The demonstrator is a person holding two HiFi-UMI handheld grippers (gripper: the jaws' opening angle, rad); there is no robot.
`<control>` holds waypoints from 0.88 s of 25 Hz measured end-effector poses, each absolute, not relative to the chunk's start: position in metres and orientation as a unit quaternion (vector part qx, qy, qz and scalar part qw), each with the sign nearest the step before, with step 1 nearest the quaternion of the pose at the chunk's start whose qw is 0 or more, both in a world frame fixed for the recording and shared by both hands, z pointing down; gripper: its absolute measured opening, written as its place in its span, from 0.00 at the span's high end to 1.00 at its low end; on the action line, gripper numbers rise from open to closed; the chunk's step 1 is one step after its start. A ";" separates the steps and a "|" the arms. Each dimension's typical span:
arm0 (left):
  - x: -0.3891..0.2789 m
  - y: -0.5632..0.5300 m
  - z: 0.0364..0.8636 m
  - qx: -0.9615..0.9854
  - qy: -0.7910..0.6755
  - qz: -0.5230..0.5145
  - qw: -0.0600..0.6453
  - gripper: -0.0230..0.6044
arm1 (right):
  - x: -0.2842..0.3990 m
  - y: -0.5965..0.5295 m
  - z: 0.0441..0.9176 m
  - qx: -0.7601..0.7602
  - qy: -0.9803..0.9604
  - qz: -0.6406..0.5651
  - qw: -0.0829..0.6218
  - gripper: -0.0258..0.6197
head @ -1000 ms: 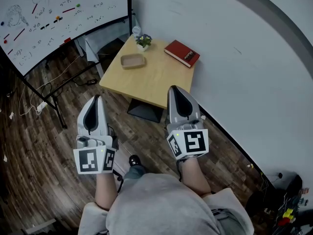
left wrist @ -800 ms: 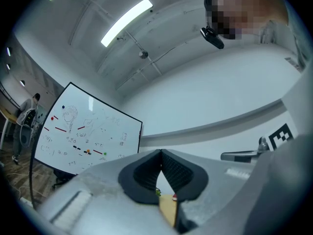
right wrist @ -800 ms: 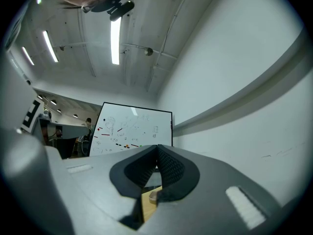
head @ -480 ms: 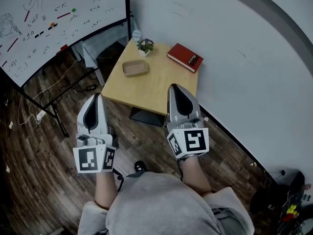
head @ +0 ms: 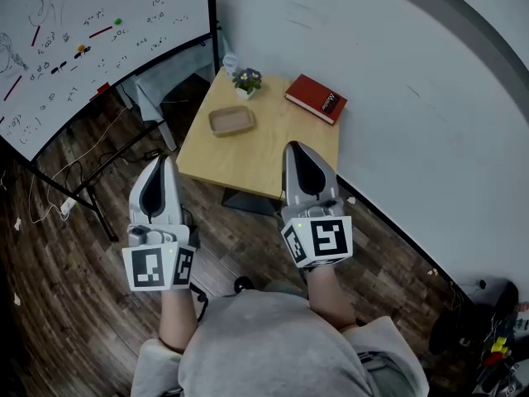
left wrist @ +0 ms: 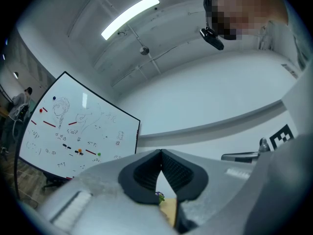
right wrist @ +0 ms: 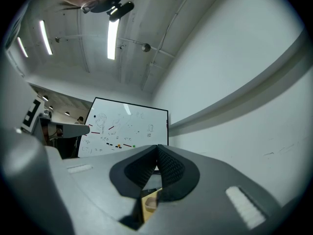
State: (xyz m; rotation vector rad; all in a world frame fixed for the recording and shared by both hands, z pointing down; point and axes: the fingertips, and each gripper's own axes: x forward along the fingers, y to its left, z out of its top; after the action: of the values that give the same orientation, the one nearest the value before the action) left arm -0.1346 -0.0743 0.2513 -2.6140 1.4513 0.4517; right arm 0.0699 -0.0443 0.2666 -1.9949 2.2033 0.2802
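Both grippers are held side by side over the wooden floor, short of a small wooden table (head: 273, 151). My left gripper (head: 164, 164) is shut and holds nothing; its jaws meet at their tips (left wrist: 160, 153). My right gripper (head: 295, 149) is shut and empty too (right wrist: 157, 149), its tip over the table's near edge. On the table lie a shallow wooden tray (head: 231, 121), a red book (head: 315, 98), a small potted plant (head: 245, 82) and a glass (head: 231, 61). Through the left jaws' gap I see the plant (left wrist: 159, 196); through the right jaws' gap, the tray (right wrist: 150, 203).
A whiteboard (head: 74, 31) on a wheeled stand is at the left, with cables (head: 62, 180) on the floor below it. A white wall (head: 413, 98) runs behind and right of the table. Dark gear (head: 488, 337) sits at the lower right.
The table and whiteboard have drifted a little in the head view as the person shifts closer. Both grippers keep their pose and stay shut.
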 end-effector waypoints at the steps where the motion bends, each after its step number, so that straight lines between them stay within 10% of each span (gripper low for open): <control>1: -0.136 -0.077 0.252 -0.863 0.478 0.149 0.058 0.96 | 0.069 -0.046 0.268 -0.667 0.735 0.093 0.077 0.96; 22: -0.128 -0.157 0.262 -0.864 0.479 0.146 0.047 0.96 | 0.083 -0.124 0.271 -0.675 0.728 0.093 0.072 0.96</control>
State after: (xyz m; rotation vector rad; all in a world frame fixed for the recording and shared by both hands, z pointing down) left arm -0.1284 -0.1568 0.2621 -2.6370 1.4605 0.4441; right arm 0.0825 -0.1241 0.2711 -2.0296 2.1894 0.2786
